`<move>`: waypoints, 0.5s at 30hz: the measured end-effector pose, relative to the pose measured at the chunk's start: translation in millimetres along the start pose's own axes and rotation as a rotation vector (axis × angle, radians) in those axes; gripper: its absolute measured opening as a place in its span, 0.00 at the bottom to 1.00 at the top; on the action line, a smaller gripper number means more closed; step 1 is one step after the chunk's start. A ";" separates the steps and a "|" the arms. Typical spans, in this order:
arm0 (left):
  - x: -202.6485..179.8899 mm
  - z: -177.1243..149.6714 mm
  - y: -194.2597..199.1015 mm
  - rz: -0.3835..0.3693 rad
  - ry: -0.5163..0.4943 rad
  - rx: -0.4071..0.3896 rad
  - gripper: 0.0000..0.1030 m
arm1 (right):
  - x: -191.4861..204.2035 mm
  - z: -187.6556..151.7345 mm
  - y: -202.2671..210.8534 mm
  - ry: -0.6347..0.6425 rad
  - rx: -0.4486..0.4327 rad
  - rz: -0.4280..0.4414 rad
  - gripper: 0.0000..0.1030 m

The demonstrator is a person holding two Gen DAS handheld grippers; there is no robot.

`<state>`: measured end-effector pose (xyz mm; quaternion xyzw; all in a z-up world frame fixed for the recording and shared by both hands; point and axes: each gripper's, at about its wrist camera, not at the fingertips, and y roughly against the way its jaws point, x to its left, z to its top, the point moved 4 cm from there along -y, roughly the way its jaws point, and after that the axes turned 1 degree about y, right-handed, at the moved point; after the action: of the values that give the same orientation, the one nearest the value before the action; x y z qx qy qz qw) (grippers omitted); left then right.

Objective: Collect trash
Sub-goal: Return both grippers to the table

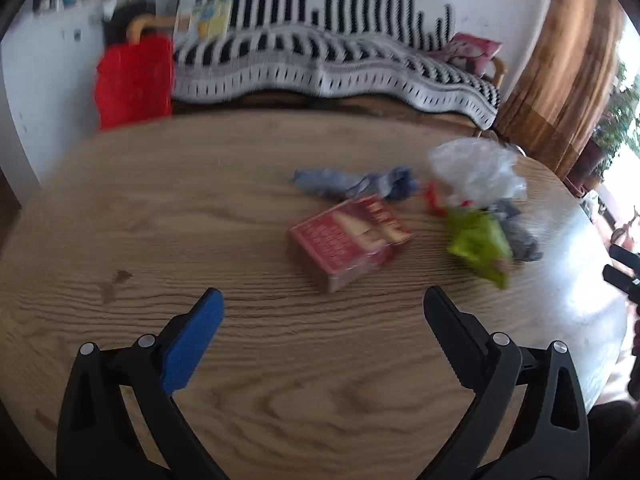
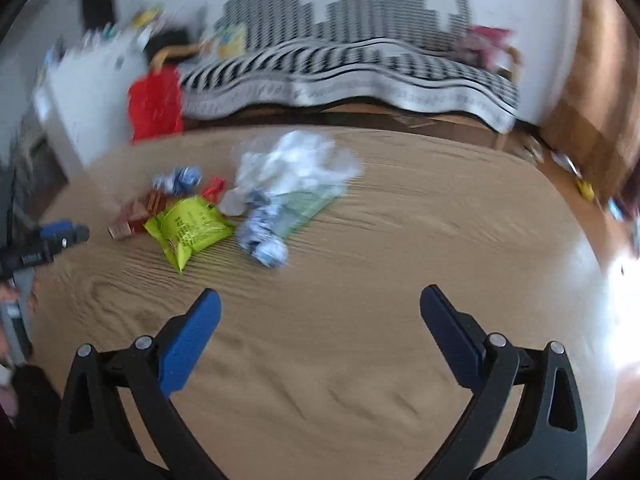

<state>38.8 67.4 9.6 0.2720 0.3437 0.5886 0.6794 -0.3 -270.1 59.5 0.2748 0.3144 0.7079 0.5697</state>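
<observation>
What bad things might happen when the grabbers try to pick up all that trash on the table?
The clear plastic bag is light and crumpled, so it may slip from the jaws or drag the green wrapper beside it. The red box looks wide, so the left gripper might push it along the wooden table rather than grasp it. Both views are blurred, so aiming the right gripper could be off.

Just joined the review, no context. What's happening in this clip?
A person holds a two-finger tool in each hand over a round wooden table. Both the left tool and the right tool are open and empty. The trash sits untouched in a small heap ahead: a red box, a green wrapper, a clear plastic bag and crumpled blue-and-white wrappers. Nothing is collected yet.
</observation>
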 end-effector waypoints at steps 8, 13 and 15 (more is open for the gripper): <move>4.0 8.5 -48.3 -0.022 -0.136 0.071 0.94 | 40.9 0.0 -97.3 0.074 0.163 0.113 0.95; -1.9 7.9 -67.4 0.016 -0.203 0.071 0.94 | 56.1 -2.7 -104.8 0.177 0.114 0.106 0.95; -0.4 10.6 -69.9 0.036 -0.197 0.073 0.94 | 55.5 -1.5 -105.6 0.177 0.115 0.109 0.95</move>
<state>90.0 56.3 -38.0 0.3591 0.2914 0.5580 0.6890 54.3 -199.8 -19.8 0.2600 0.3880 0.7402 0.4837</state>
